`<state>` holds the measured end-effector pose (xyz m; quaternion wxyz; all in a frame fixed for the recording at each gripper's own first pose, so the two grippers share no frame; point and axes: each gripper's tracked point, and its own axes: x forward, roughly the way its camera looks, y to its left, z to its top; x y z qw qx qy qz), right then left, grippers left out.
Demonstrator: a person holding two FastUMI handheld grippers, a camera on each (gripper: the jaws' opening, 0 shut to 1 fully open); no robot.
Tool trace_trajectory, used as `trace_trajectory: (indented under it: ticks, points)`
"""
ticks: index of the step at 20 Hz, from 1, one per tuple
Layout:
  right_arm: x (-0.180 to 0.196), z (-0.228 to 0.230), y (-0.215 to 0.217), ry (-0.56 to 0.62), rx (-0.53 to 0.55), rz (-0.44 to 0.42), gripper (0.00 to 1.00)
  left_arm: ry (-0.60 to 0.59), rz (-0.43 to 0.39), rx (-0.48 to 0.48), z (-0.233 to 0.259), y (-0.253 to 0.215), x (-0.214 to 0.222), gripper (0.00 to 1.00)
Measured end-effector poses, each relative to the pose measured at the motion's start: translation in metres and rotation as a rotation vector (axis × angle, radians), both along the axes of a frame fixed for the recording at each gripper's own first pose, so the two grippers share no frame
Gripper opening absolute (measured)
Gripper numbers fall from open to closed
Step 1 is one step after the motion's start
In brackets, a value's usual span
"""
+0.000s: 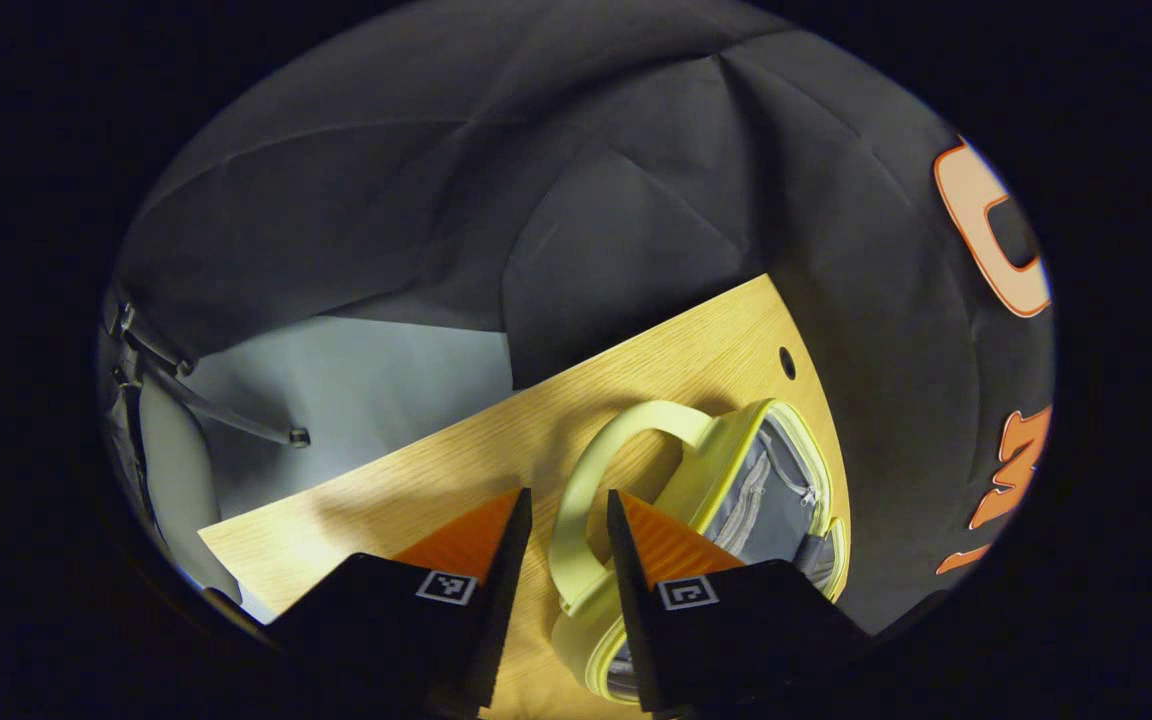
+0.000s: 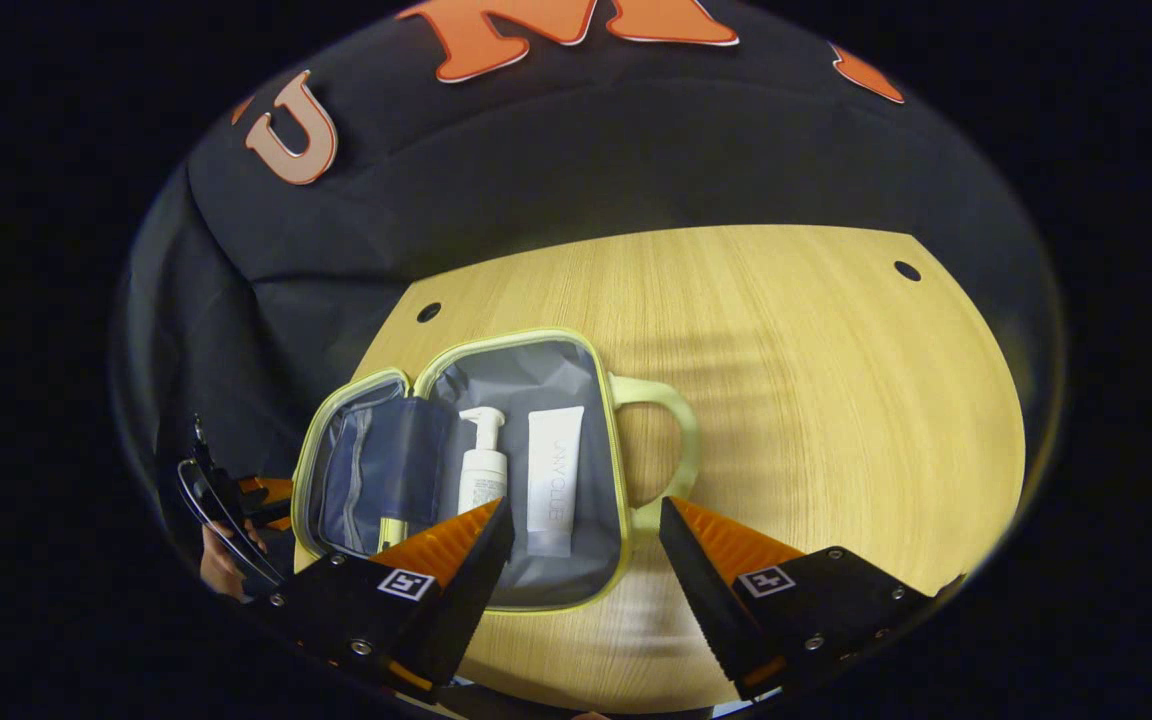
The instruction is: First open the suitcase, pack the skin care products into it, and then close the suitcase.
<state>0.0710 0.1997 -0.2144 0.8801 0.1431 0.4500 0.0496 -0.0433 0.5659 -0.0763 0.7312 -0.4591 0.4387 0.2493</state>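
Wooden tabletop (image 2: 786,350) carries open pale-yellow suitcase (image 2: 576,590), white pump bottle (image 2: 483,470) and white tube (image 2: 554,470) inside. Right gripper (image 2: 586,530) wide, empty; left gripper (image 1: 566,520) narrow around handle (image 1: 576,500), contact unclear. Next: swing lid (image 2: 366,480) over squarely.

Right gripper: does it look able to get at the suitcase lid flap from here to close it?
Probably yes. The right gripper hangs open over the open suitcase; the lid flap lies flat, uncovered. The pump bottle and tube lie inside.

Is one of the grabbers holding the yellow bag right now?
Nothing is held. The left hand-held gripper has its fingers either side of the suitcase handle, still apart. The right hand-held gripper hangs open above it.
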Motion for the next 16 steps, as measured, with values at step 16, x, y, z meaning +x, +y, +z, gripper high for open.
trace_trajectory:
  ticks: [16]
  points:
    - [0.014,0.095,-0.136,-0.443,-0.248,-0.170,0.96,-0.185,-0.195,0.295,0.117,-0.005,0.012,0.06]
